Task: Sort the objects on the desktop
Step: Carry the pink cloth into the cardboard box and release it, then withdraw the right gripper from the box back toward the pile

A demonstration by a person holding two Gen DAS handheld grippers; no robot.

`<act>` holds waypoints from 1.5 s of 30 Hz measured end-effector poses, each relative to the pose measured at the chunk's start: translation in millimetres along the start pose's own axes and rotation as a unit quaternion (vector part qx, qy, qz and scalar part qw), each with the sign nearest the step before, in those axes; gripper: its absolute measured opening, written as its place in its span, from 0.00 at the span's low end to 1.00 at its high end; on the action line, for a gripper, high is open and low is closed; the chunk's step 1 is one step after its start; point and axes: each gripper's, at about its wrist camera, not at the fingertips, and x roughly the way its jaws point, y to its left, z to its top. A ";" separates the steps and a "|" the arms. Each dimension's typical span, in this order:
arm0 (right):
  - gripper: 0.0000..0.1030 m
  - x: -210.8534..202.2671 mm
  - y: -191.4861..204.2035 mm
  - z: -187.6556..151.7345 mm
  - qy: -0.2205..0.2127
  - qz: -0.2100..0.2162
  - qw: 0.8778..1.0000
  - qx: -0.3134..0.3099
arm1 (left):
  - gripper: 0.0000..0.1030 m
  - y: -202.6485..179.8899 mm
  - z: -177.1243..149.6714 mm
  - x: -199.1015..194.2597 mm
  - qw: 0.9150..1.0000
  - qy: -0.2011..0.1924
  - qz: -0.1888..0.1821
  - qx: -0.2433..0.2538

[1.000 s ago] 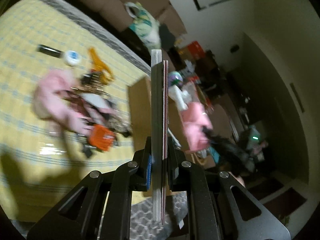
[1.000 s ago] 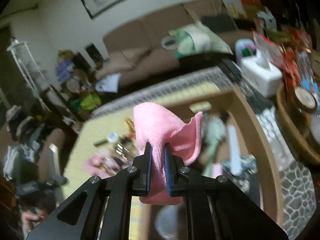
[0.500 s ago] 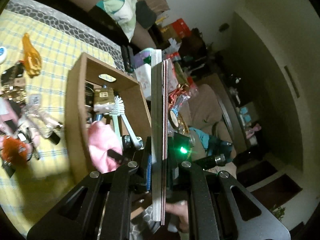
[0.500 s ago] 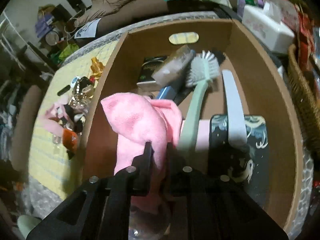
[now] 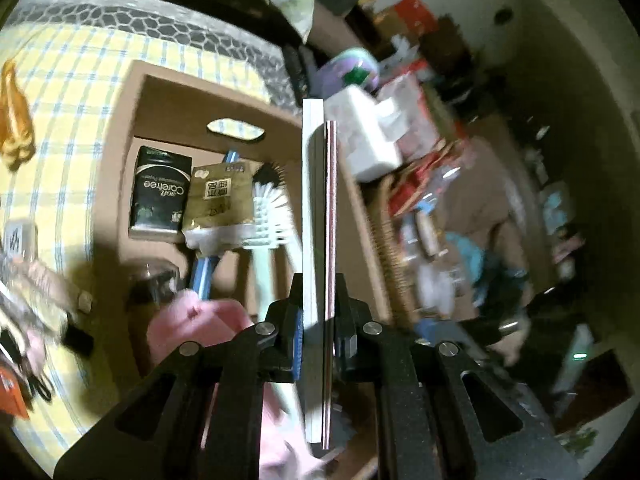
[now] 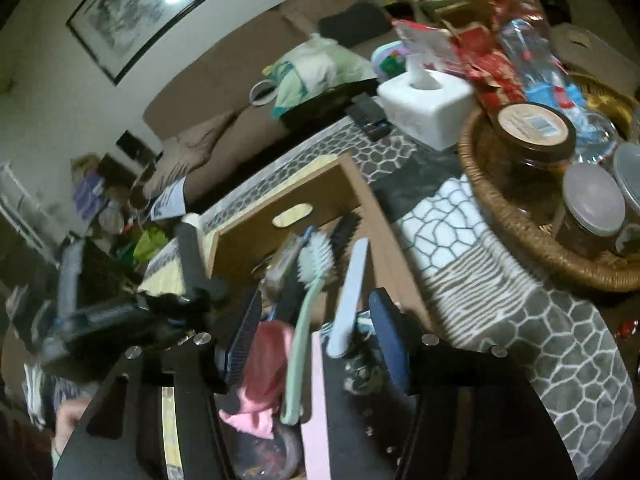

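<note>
My left gripper [image 5: 317, 312] is shut on a thin book [image 5: 317, 216], held edge-on above the brown cardboard box [image 5: 168, 80]. The box holds a pink cloth [image 5: 200, 328], a mint dish brush [image 5: 268, 216], a black tissue pack [image 5: 160, 192] and a tan packet [image 5: 218, 196]. My right gripper [image 6: 316, 324] is open and empty, just above the box [image 6: 320, 196]. The pink cloth [image 6: 264, 364] lies loose in the box under it, beside the brush [image 6: 312, 280] and a white strip [image 6: 352, 292].
A wicker basket [image 6: 520, 216] of jars stands right of the box, with a white tissue box [image 6: 428, 108] behind it. Small items, an orange clip [image 5: 16, 120] among them, lie on the yellow checked cloth [image 5: 60, 92] left of the box. A sofa [image 6: 240, 96] is beyond the table.
My right gripper opened and let the pink cloth drop into the box, then lifted. My left gripper swung with the book from the yellow cloth to over the box.
</note>
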 end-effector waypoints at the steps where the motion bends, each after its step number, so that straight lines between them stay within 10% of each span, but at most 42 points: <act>1: 0.58 0.0 -3.3 0.1 0.001 -0.001 1.000 0.005 | 0.10 1.4 3.1 2.3 1.000 -0.001 0.010 0.000; 14: 0.57 24.7 -0.5 0.5 0.025 0.004 1.000 -0.006 | 0.10 38.4 39.9 25.7 0.997 0.033 0.005 -0.072; 19: 0.57 28.6 0.5 -1.3 0.029 0.001 1.000 -0.009 | 0.12 22.6 32.8 47.4 0.996 0.038 0.076 -0.021; 26: 0.58 36.8 6.1 -4.8 0.038 -0.011 0.999 -0.028 | 0.75 -17.9 33.1 31.5 0.983 0.008 0.163 0.079; 31: 0.59 39.8 13.8 -6.4 0.041 -0.008 0.998 -0.038 | 0.78 -31.8 27.0 0.3 0.982 -0.016 0.157 0.105; 35: 0.67 40.3 25.0 -8.9 0.039 -0.012 0.998 -0.056 | 1.00 -28.9 12.5 -36.2 0.981 -0.042 0.152 0.108; 45: 0.93 50.0 83.8 -31.5 0.042 -0.010 0.991 -0.126 | 1.00 40.8 -50.8 -165.1 0.968 -0.111 0.201 0.098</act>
